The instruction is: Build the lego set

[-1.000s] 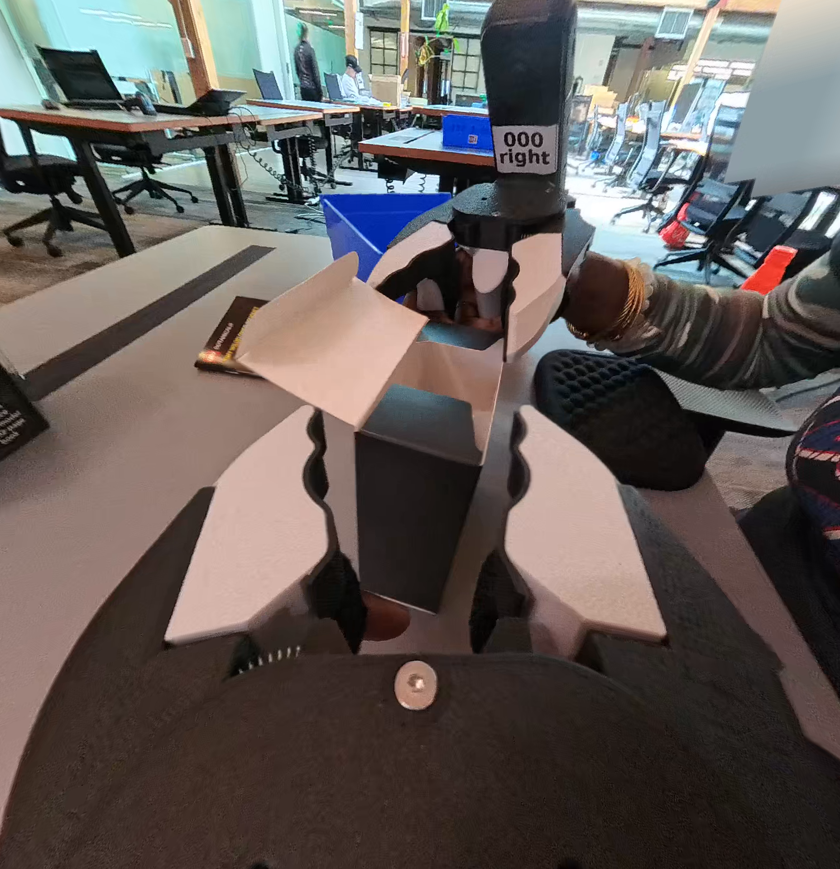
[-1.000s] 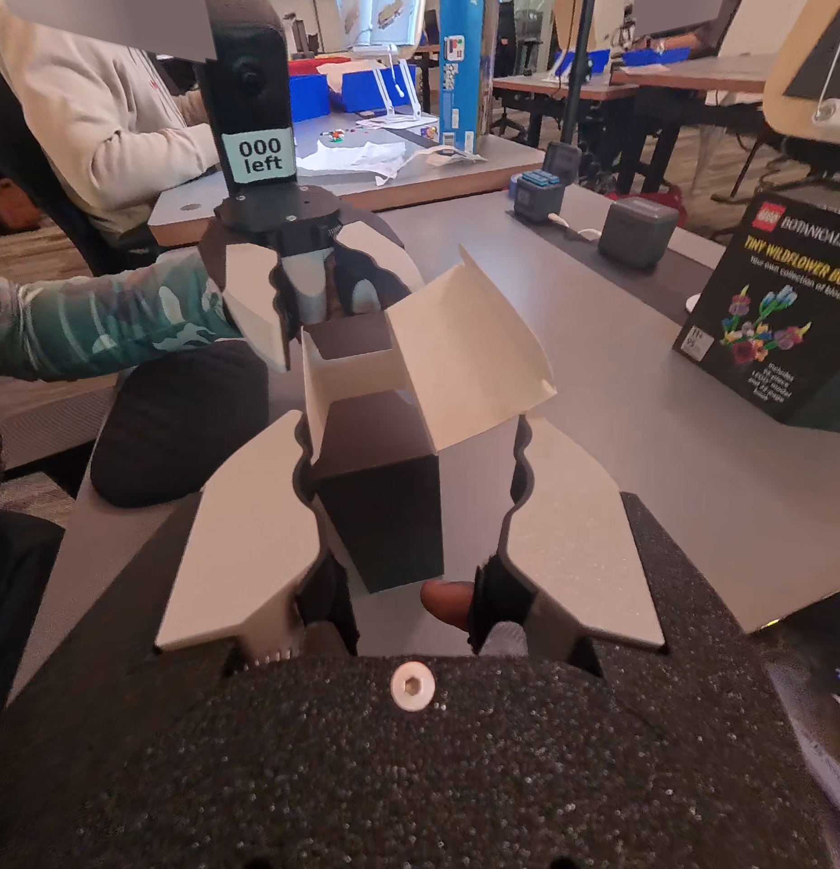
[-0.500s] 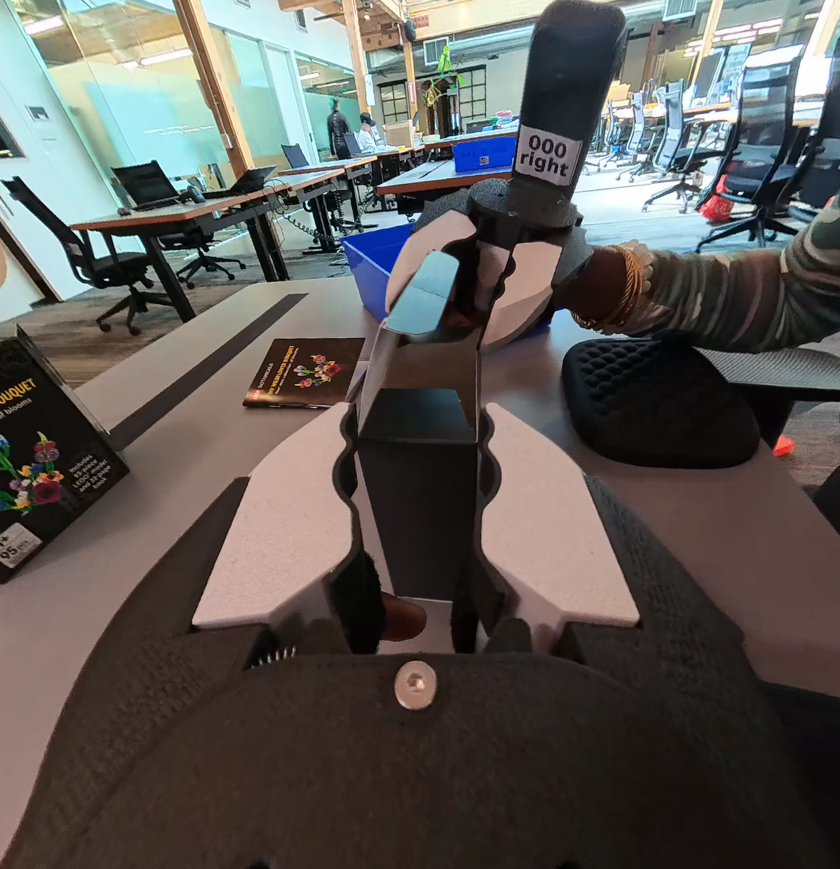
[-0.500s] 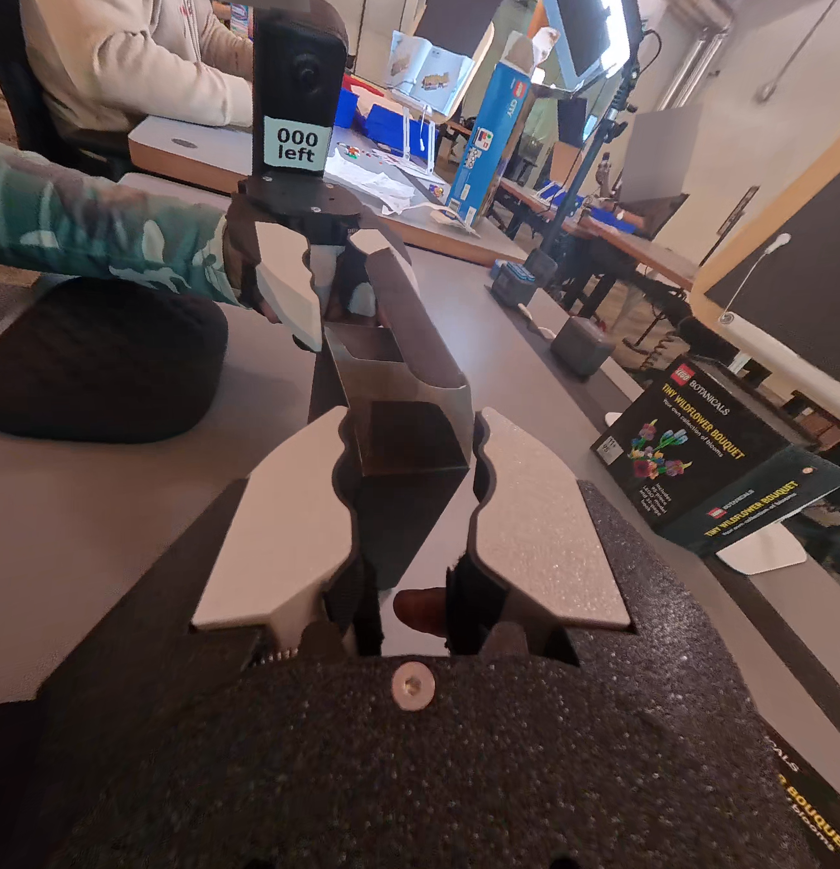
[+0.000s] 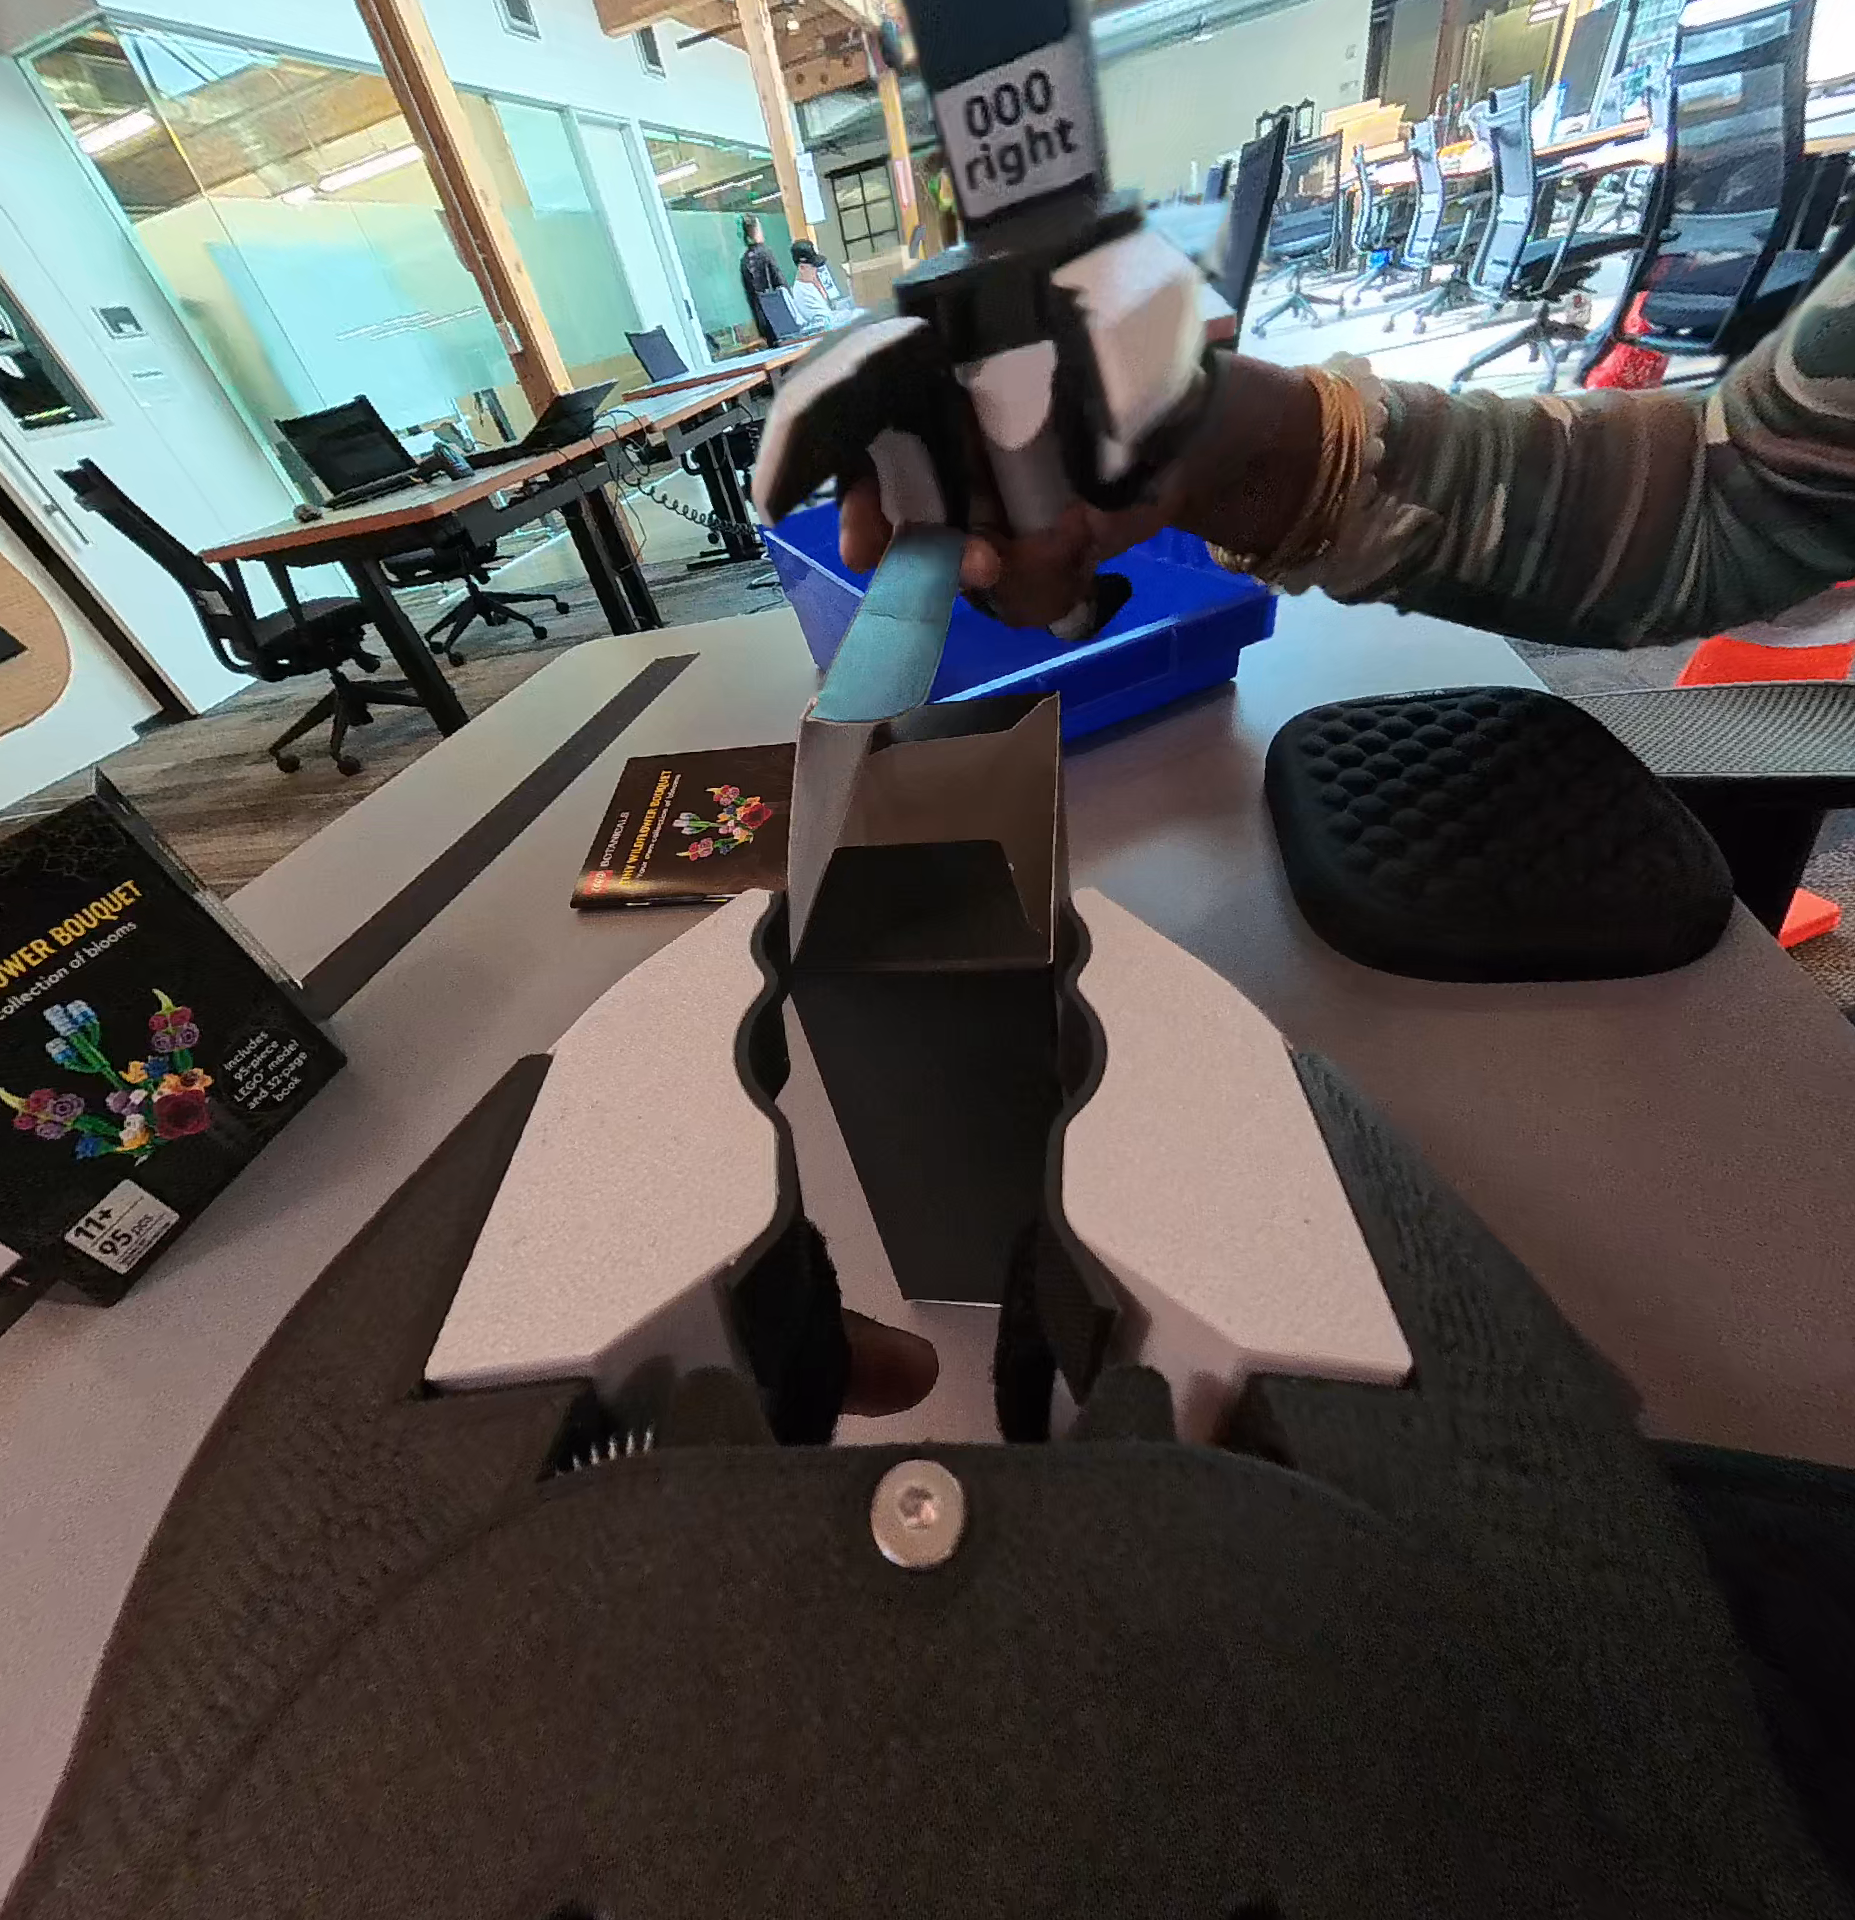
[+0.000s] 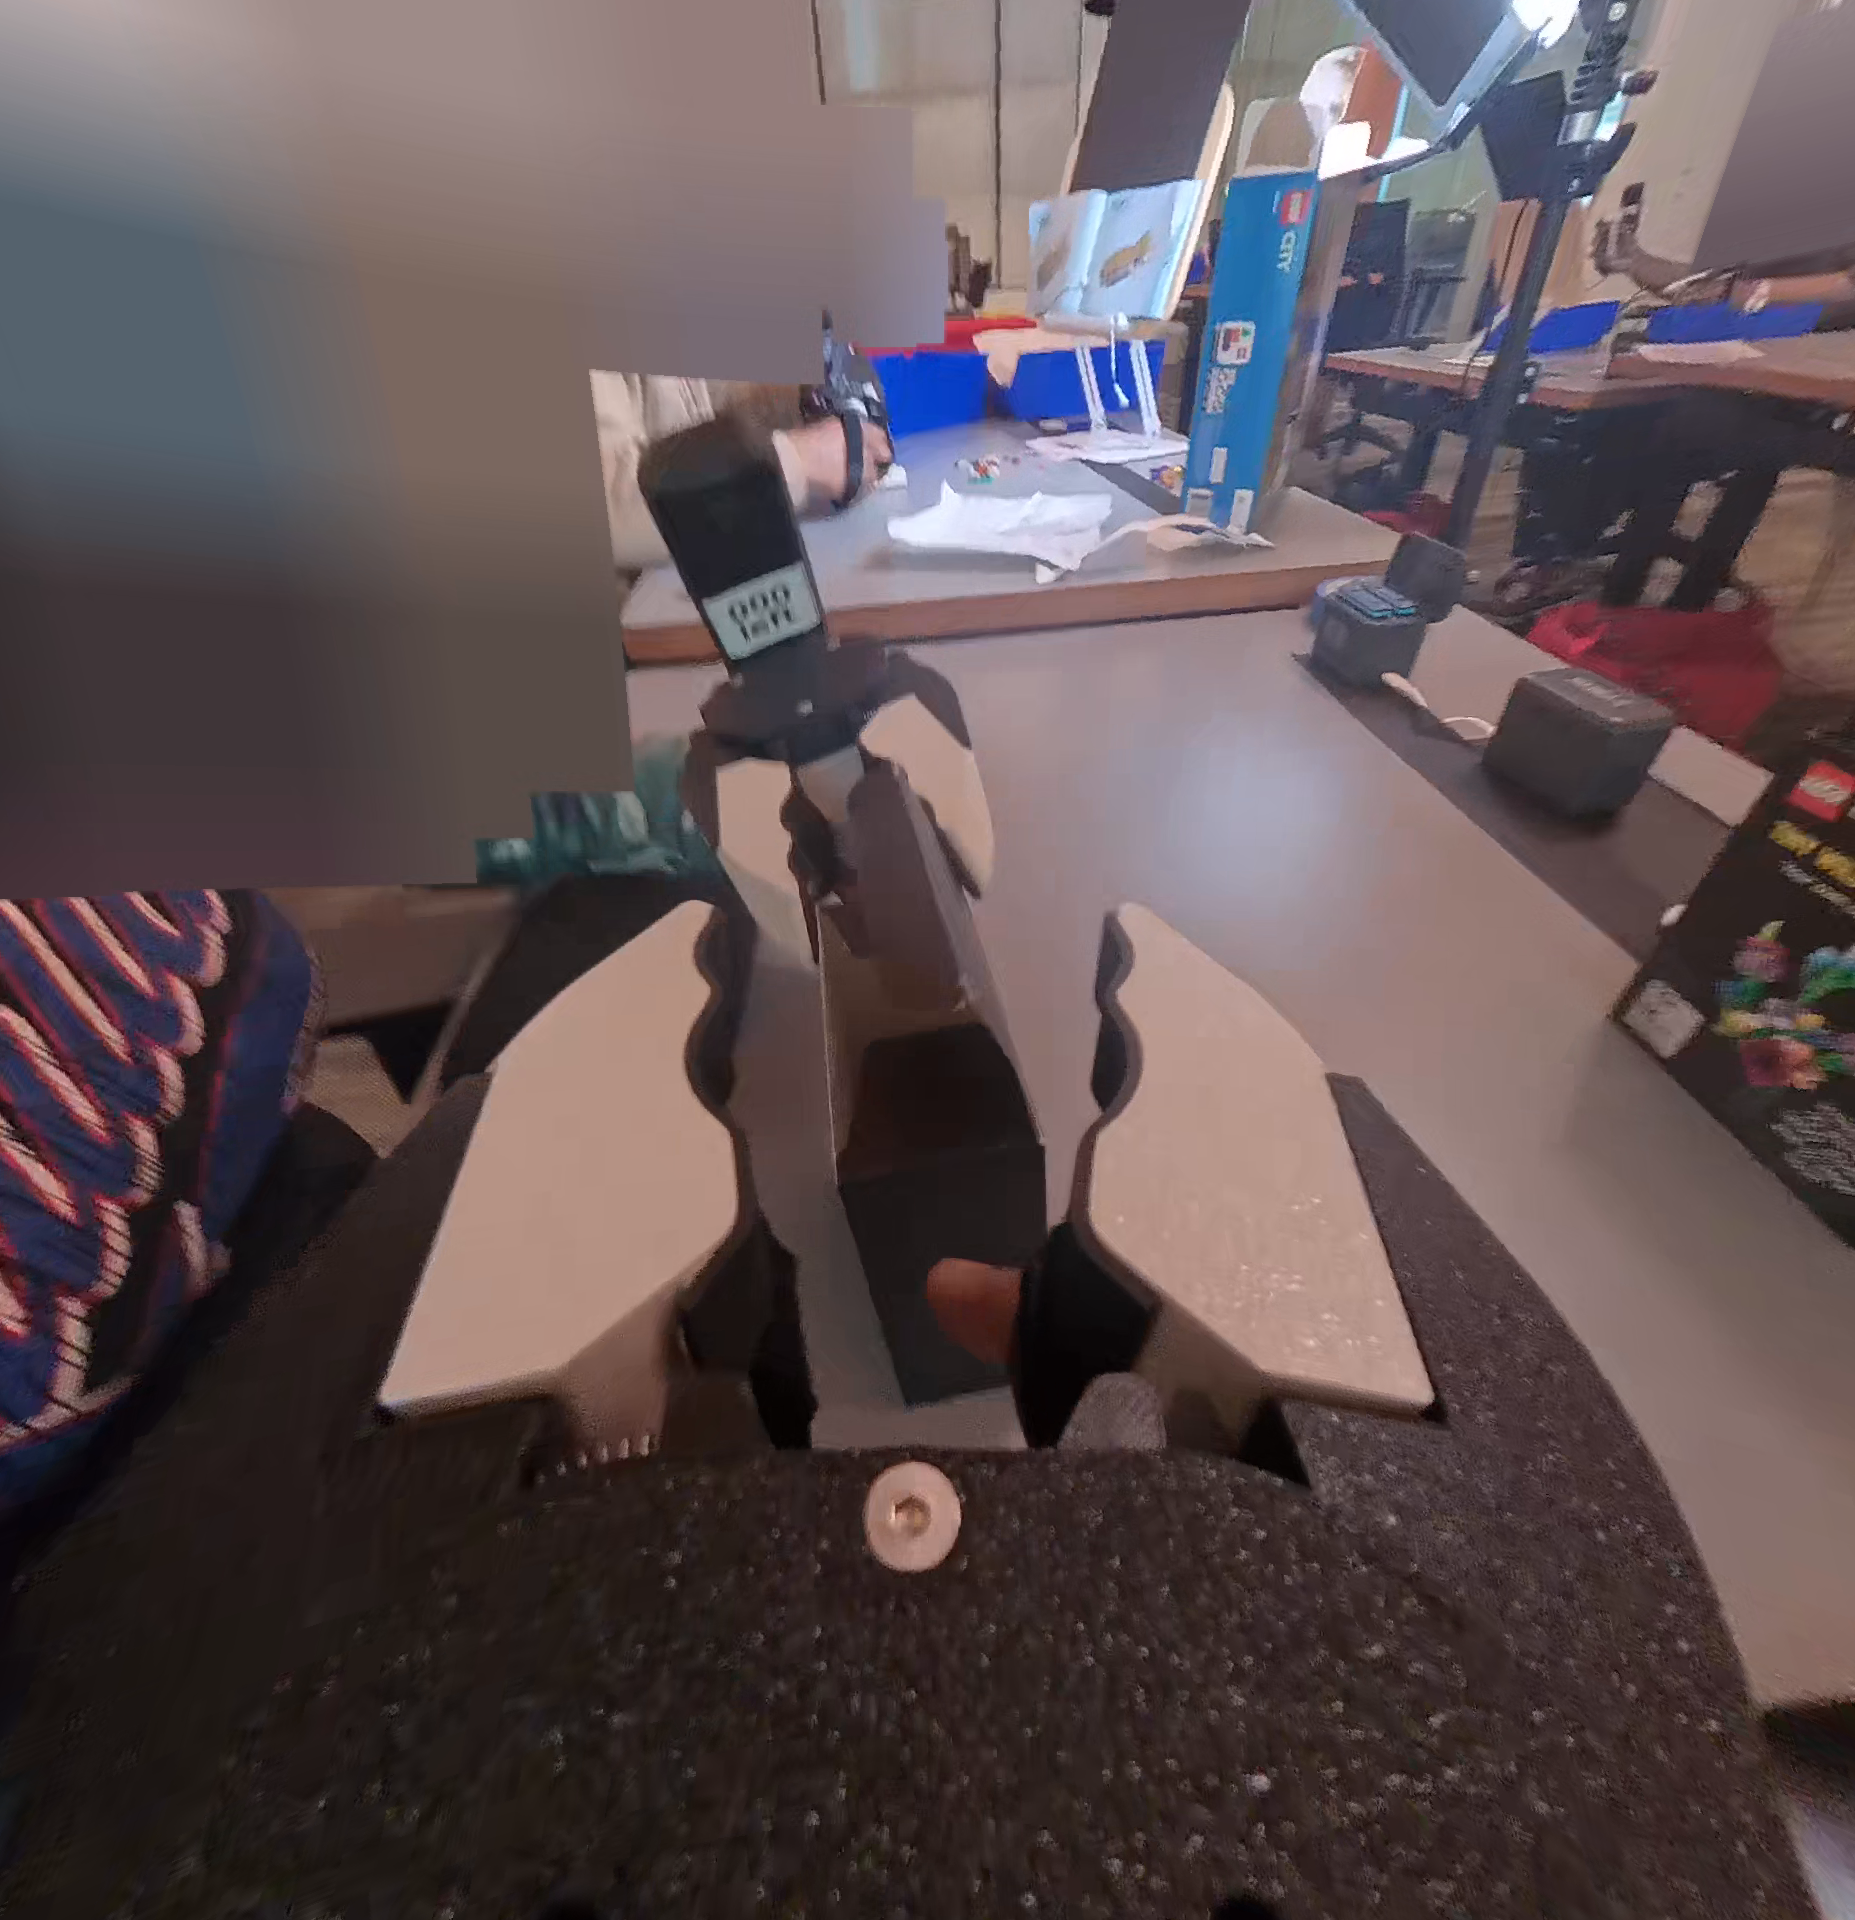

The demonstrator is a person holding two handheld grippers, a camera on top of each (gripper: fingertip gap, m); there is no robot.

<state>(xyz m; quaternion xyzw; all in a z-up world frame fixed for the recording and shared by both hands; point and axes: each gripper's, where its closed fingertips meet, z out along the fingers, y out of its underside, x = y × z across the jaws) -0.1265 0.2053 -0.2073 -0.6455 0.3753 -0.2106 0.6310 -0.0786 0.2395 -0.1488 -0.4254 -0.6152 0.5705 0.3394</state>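
A small black cardboard box stands upright on the grey table, its top open and one long flap standing up. My left gripper is shut on the box, its fingers pressed against both sides. My right gripper hovers above and behind the box near the top of the flap. In the right wrist view the right gripper is open, its fingers spread wider than the box and not touching it. The left gripper shows beyond the box.
The black lego set box stands at the left, also in the right wrist view. An instruction booklet lies behind the small box. A blue bin sits farther back. A black chair armrest is at the table's right edge. The gap from one gripper's tips to the other's is roughly 9 cm.
Both grippers closed on the box half a second ago. Since then the right gripper has opened and lifted away. The flap has swung from wide open to upright. The left gripper keeps its hold.
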